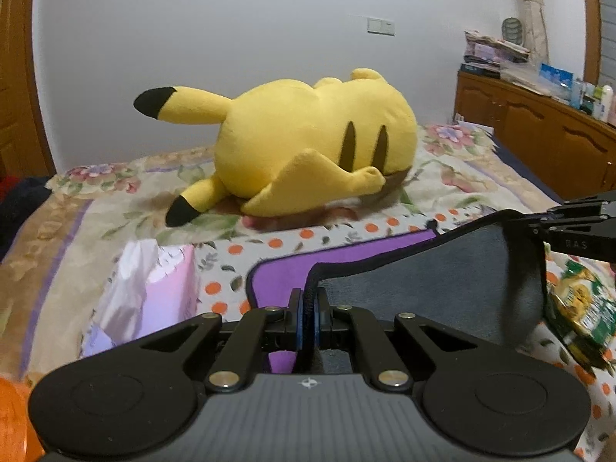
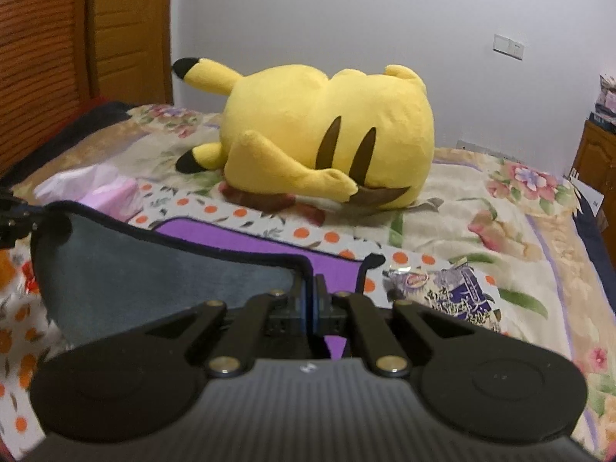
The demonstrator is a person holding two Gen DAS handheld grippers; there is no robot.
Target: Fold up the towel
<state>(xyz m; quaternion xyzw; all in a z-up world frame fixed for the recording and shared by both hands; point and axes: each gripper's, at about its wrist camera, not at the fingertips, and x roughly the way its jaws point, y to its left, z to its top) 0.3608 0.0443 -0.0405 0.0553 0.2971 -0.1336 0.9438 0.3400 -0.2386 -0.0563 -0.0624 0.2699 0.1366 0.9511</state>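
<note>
The towel [image 1: 423, 269] is purple on one side and grey on the other, with a black hem, and lies on the bed. My left gripper [image 1: 309, 319] is shut on its near left corner and holds the grey flap lifted over the purple part [image 1: 281, 277]. My right gripper [image 2: 310, 308] is shut on the near right corner of the towel [image 2: 154, 269]. The right gripper also shows at the right edge of the left wrist view [image 1: 577, 227]. Part of the left gripper shows at the left edge of the right wrist view [image 2: 11, 215].
A big yellow plush toy [image 1: 308, 146] lies on the flowered bedspread [image 1: 115, 200] behind the towel. A pink tissue pack [image 1: 154, 288] lies left of the towel, snack bags [image 1: 577, 308] [image 2: 454, 292] right of it. A wooden cabinet [image 1: 539, 134] stands at the right, a wooden headboard [image 2: 38, 57] at the left.
</note>
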